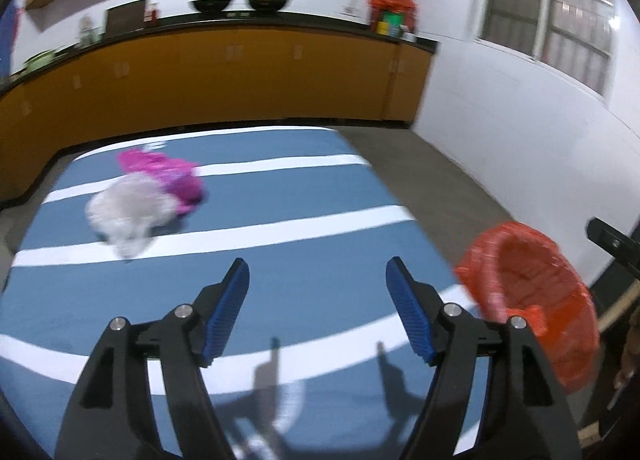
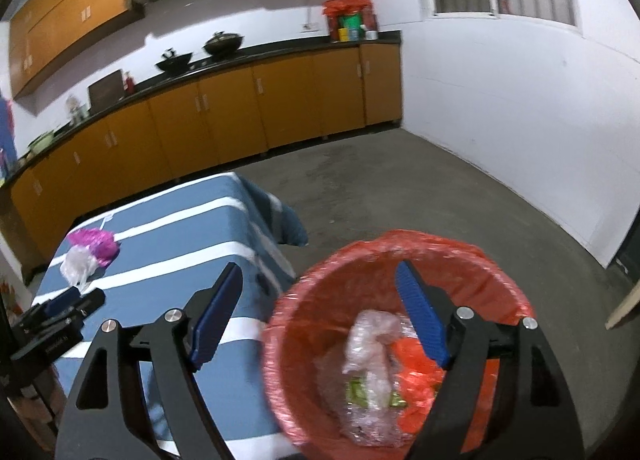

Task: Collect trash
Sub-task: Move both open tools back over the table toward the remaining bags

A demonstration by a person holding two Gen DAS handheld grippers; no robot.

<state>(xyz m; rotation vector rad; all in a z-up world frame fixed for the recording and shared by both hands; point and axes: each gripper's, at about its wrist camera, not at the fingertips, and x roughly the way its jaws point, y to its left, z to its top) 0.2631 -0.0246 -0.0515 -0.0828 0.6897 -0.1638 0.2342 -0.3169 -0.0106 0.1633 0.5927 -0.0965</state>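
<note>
A crumpled pink wrapper (image 1: pixel 168 176) and a white plastic bag (image 1: pixel 128 212) lie together on the blue, white-striped table (image 1: pixel 312 260), far left of centre. My left gripper (image 1: pixel 318 272) hangs open over the table's near part, nothing between its blue pads. Off the table's right edge stands a bin lined with an orange bag (image 1: pixel 532 300). In the right wrist view my right gripper (image 2: pixel 320 276) is open above that bin (image 2: pixel 304 308), with clear and orange plastic scraps (image 2: pixel 372 344) lying inside. The pink wrapper (image 2: pixel 96 242) and white bag (image 2: pixel 78 264) show at the left.
The left gripper's black body (image 2: pixel 60 312) shows low at the left over the table (image 2: pixel 180 244). Orange kitchen cabinets (image 1: pixel 224 72) with a black counter and woks run along the back. A white wall (image 1: pixel 500 132) stands at the right. Grey concrete floor (image 2: pixel 420 188) surrounds the bin.
</note>
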